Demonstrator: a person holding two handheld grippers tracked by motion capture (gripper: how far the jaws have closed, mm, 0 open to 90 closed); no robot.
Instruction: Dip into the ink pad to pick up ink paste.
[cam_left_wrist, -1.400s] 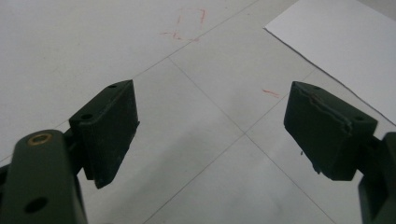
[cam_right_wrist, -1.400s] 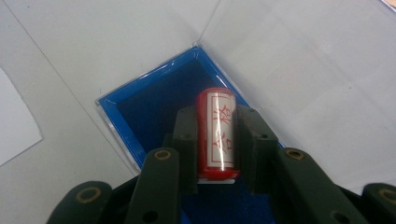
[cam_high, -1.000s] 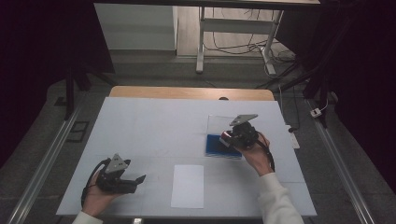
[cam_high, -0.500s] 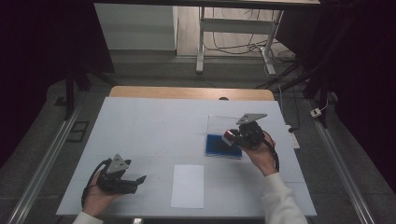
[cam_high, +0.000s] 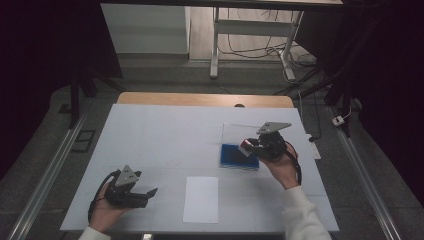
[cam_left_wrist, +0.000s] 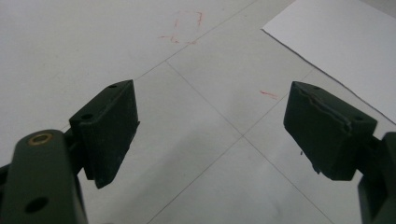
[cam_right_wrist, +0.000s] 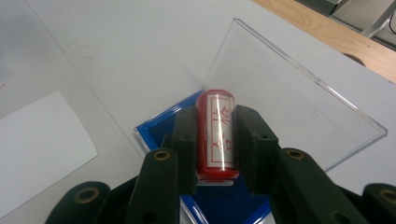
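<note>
My right gripper (cam_right_wrist: 215, 140) is shut on a red cylindrical stamp (cam_right_wrist: 215, 133) with a white label bearing red characters. It holds the stamp just above a blue ink pad case (cam_right_wrist: 156, 123) whose clear lid (cam_right_wrist: 285, 79) stands open. In the high view the right gripper (cam_high: 250, 146) hovers over the blue case (cam_high: 236, 156) at the table's right. My left gripper (cam_high: 145, 192) rests open near the front left, nothing between its jaws (cam_left_wrist: 210, 130). A white paper sheet (cam_high: 201, 199) lies between the two hands.
The white table (cam_high: 165, 135) has thin pencil lines and faint red marks (cam_left_wrist: 182, 28) on it. A wooden strip (cam_high: 200, 99) runs along the far edge. Beyond it stand a metal frame and cables on the floor.
My right gripper with the stamp has moved slightly right and up over the blue case. The left gripper has stayed put.
</note>
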